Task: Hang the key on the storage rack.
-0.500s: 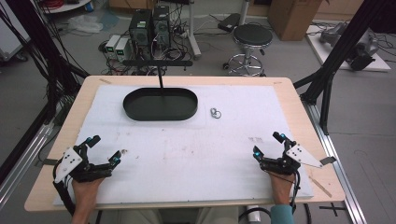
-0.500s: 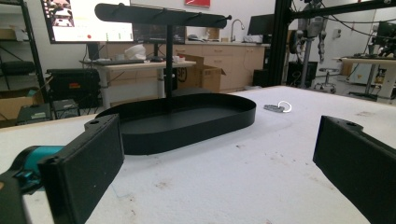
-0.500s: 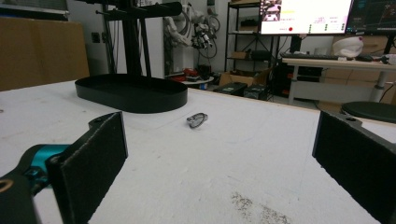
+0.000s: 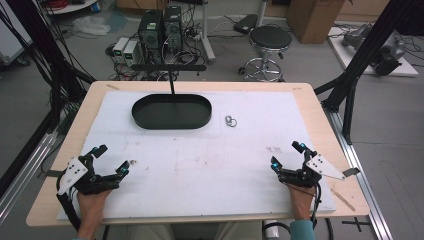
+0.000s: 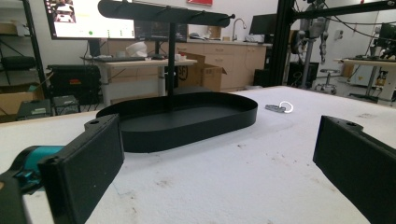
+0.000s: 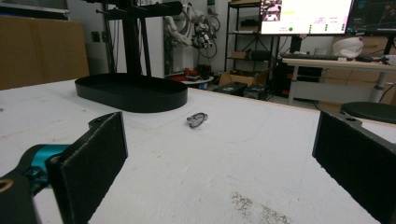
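Right now my left hand-held gripper point(image 4: 111, 161) rests near the bench's near left corner and my right hand-held gripper point(image 4: 287, 154) near its near right corner, both with jaws spread wide and nothing between them. Well ahead of them, a small metal ring point(image 4: 230, 121) lies on the white sheet point(image 4: 210, 165), just beside the black oval tray point(image 4: 171, 111) toward the far edge.

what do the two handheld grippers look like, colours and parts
Both are black frames. The left gripper and right gripper each carry a grey three-cornered plate on top and blue-lit jaw tips. Up close, the jaws are flat black rectangular blocks on a teal fitting. A black cable trails from the right one; a teal sleeve cuff shows.
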### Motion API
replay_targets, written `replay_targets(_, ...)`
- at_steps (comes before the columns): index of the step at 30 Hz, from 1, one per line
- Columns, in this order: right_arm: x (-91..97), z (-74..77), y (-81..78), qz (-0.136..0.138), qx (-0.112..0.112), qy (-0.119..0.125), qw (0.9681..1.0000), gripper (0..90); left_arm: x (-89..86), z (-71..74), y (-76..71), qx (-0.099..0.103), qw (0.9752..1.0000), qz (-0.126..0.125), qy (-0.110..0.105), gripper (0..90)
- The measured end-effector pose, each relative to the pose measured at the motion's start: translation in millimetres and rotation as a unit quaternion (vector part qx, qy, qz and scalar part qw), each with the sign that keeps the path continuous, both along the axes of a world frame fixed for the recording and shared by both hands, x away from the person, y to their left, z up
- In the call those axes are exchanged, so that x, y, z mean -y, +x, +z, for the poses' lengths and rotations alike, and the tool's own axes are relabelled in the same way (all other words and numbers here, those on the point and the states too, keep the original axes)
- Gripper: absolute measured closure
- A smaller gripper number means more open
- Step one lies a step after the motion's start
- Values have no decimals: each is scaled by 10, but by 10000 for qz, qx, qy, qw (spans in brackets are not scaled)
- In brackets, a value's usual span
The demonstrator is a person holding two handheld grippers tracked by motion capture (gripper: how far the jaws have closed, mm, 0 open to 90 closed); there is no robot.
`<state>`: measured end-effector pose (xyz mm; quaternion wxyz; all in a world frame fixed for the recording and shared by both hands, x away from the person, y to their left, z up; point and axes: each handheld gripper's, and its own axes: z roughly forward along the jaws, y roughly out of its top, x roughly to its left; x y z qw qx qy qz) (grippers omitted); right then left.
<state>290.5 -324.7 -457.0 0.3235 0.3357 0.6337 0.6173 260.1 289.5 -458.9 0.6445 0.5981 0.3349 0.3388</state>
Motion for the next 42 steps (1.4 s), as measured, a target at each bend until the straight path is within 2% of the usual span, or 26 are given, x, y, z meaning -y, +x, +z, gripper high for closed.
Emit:
replay_targets(5, 10, 4, 11, -27, -34, 45, 10000, 25, 0, 0, -1, 3, 10000, -10, 11, 23)
replay_targets(9, 4, 37, 71, 3, -315, 18, 9995, 25, 3, 0, -3, 20, 10000, 8, 16, 23)
replay_targets(10, 4, 37, 71, 3, -315, 18, 9995, 25, 3, 0, -3, 20, 10000, 8, 16, 23)
replay_targets(11, -8, 102, 105, 9, -327, -39, 9995, 25, 4, 0, -5, 21, 10000, 7, 11, 23)
replay_targets(12, -8, 102, 105, 9, -327, -39, 9995, 25, 4, 0, -4, 19, 10000, 8, 14, 23)
replay_targets(13, -24, 189, 149, 8, -316, -121, 9994, 25, 3, 0, -4, 17, 10000, 8, 20, 23)
replay_targets(14, -24, 189, 149, 8, -316, -121, 9994, 25, 2, 0, -3, 17, 10000, 7, 17, 23)
replay_targets(15, -40, 266, 191, 77, -378, -179, 9991, 25, 0, 0, -3, 14, 10000, 9, 20, 23)
replay_targets(17, -49, 315, 222, 92, -365, -247, 9990, 24, 0, 0, -1, 9, 10000, 12, 14, 23)
replay_targets(19, -77, 422, 283, 164, -451, -355, 9982, 25, 3, 1, 1, 1, 10000, 7, 7, 23)
replay_targets(20, -112, 529, 359, 240, -506, -477, 9973, 25, 2, 1, 1, -5, 10000, 7, 12, 23)
replay_targets(21, -130, 577, 400, 280, -487, -556, 9969, 25, 2, 1, 1, -2, 10000, 13, 15, 23)
replay_targets(25, -191, 695, 516, 386, -570, -657, 9955, 25, 5, 1, -1, 4, 10000, 21, 25, 23)
replay_targets(27, -258, 792, 654, 541, -697, -789, 9930, 25, 1, 0, 0, 5, 10000, 13, 17, 23)
replay_targets(29, -278, 816, 688, 576, -745, -814, 9922, 24, 0, 1, 0, -4, 10000, 11, 18, 23)
replay_targets(30, -329, 887, 812, 660, -882, -967, 9892, 25, 1, 0, 1, 3, 10000, 14, 16, 23)
replay_targets(31, -329, 887, 812, 660, -882, -967, 9892, 25, 0, 1, 0, 0, 10000, 13, 23, 23)
replay_targets(32, -360, 934, 923, 695, -1021, -1060, 9867, 24, 4, 1, 0, 3, 10000, 12, 7, 23)
replay_targets(34, -369, 948, 962, 708, -1080, -1082, 9857, 25, 4, 0, 0, 6, 10000, 12, 6, 23)
replay_targets(35, -398, 980, 1063, 744, -1294, -1102, 9826, 25, 3, 1, 0, 1, 10000, 6, 12, 23)
replay_targets(37, -439, 1006, 1153, 773, -1486, -1177, 9788, 25, 4, 1, 1, 0, 10000, 10, 11, 23)
replay_targets(39, -476, 1022, 1235, 845, -1599, -1229, 9758, 25, 4, 1, 0, 5, 10000, 4, 14, 23)
replay_targets(40, -476, 1022, 1235, 845, -1599, -1229, 9758, 25, 4, 1, 0, 5, 10000, 4, 14, 23)
replay_targets(42, -539, 1027, 1327, 941, -1737, -1272, 9720, 25, 4, 0, 1, 4, 10000, 12, 11, 23)
